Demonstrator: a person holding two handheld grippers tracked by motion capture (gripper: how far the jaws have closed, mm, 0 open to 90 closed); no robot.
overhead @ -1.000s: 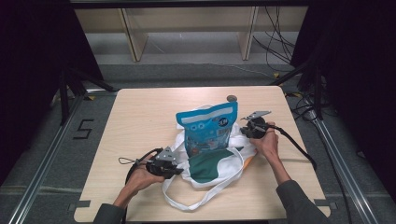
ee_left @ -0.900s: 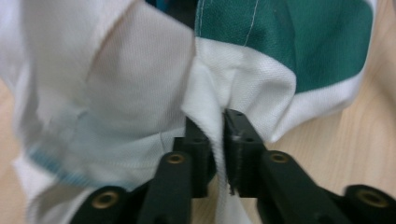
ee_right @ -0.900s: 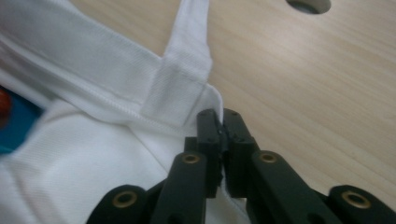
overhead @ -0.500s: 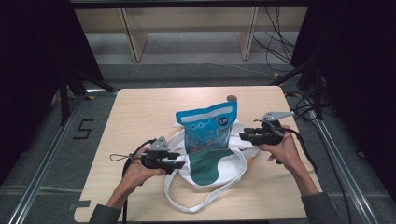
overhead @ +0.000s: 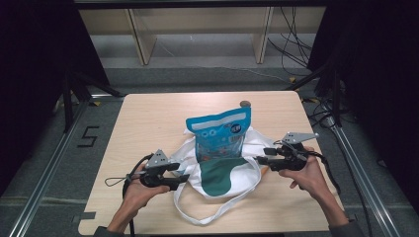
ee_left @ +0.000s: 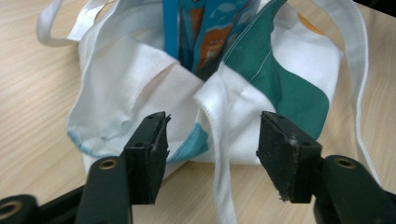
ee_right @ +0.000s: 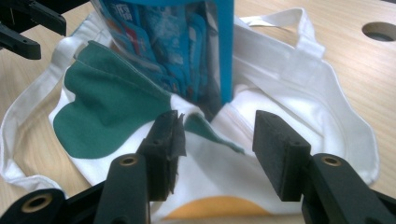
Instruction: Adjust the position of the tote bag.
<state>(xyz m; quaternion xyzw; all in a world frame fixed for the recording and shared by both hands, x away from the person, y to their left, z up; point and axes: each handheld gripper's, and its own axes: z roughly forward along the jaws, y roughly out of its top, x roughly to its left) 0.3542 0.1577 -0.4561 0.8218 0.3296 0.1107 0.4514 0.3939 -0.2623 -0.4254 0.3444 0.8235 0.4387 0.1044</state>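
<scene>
**Both claws off the tote, one pouch standing in it**

Two grippers faced each other across one white tote (overhead: 217, 170) on the table (overhead: 148, 123). At the table's left side, the left gripper (overhead: 184, 180) pointed at the tote's near-left edge, its jaws apart with nothing pinched; they had just been opening. Its own view showed the two black pads (ee_left: 148, 156) standing clear of the cloth, a folded white seam and one hanging strap between them but untouched. At the right side, the right gripper (overhead: 261, 156) was level and aimed at the tote's right edge, jaws likewise parted and just opened, holding nothing; in its view the white cloth lay beyond the two pads (ee_right: 275, 151), not pressed by either.

One blue pouch (overhead: 221, 133) stood upright in the mouth of the tote, its top well above the cloth. The tote lay slumped around the pouch's base near the table's middle, showing one green patch (overhead: 220, 177) on its front and one orange patch (ee_right: 212, 207) close under the right gripper. Two white straps trailed from it: one looped toward the person's edge of the table (overhead: 207, 212), the other lay behind the pouch (ee_right: 280, 21).

One small brown round thing (overhead: 245, 103) sat near the far edge, just behind the pouch; what it was could not be told. Two hands held the grippers, one each.
</scene>
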